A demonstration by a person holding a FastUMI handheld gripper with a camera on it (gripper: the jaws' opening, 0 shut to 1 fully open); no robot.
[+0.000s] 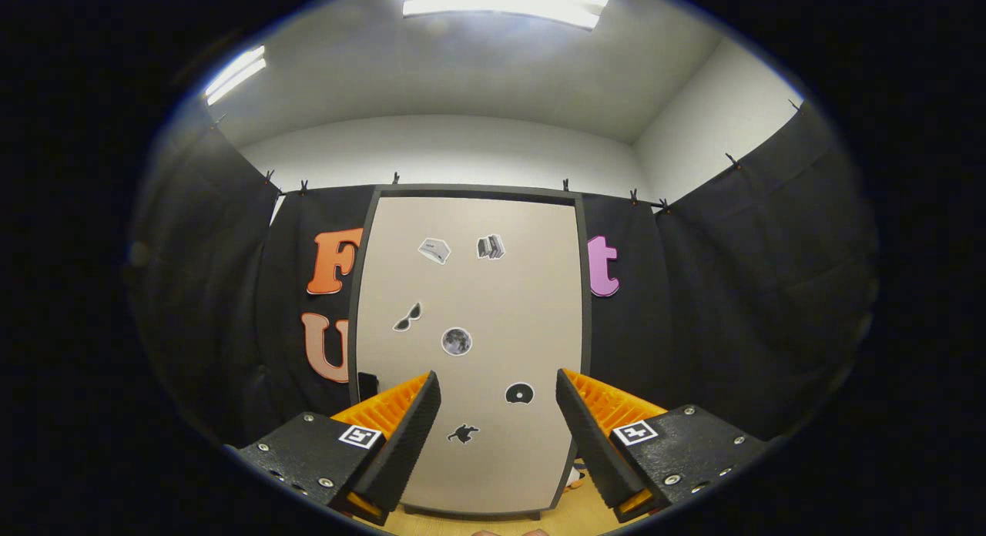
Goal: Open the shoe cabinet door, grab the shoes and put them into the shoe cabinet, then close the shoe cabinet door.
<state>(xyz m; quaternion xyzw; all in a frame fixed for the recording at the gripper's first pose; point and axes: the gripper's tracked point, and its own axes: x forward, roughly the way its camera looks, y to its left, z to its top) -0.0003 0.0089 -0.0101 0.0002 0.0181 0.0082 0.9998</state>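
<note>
The shoe cabinet (470, 289) stands upright straight ahead, beyond my fingers. Its beige door, framed in dark grey, is closed and carries several small stickers. A small dark handle (367, 384) sits at the door's left edge, just above my left finger. My gripper (498, 401) is open, its two black-padded orange fingers (412, 436) spread wide with nothing between them, held some way in front of the door's lower half. A small orange and white object (574, 480) peeks out at the cabinet's lower right corner, behind my right finger; I cannot tell what it is.
Black cloth walls close in the cabinet on both sides. A wooden floor (562, 513) runs beneath the cabinet's base.
</note>
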